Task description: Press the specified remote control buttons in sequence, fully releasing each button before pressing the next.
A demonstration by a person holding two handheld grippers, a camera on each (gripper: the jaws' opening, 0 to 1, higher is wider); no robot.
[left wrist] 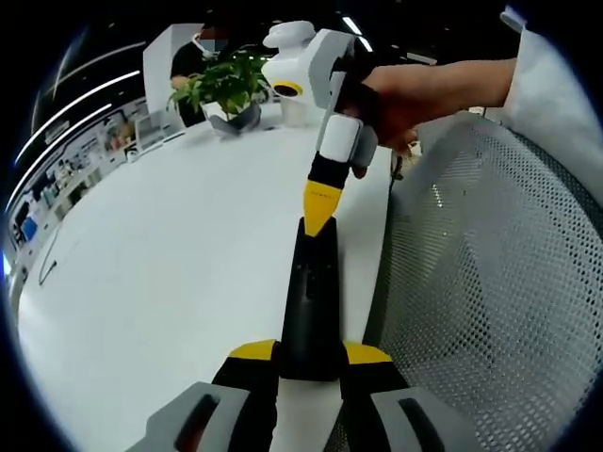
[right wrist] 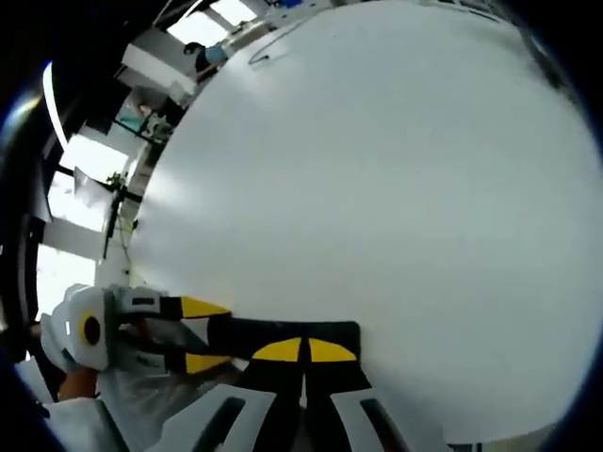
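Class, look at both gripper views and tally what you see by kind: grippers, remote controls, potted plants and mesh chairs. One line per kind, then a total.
Grippers: 2 (left gripper, right gripper)
Remote controls: 1 (black remote control, held at one end by the left gripper)
Potted plants: 1 (potted plant)
Mesh chairs: 1 (mesh chair)
Total: 5

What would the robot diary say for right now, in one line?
left gripper: shut on remote | right gripper: shut, tips on remote's far end | table: white | phase: pressing
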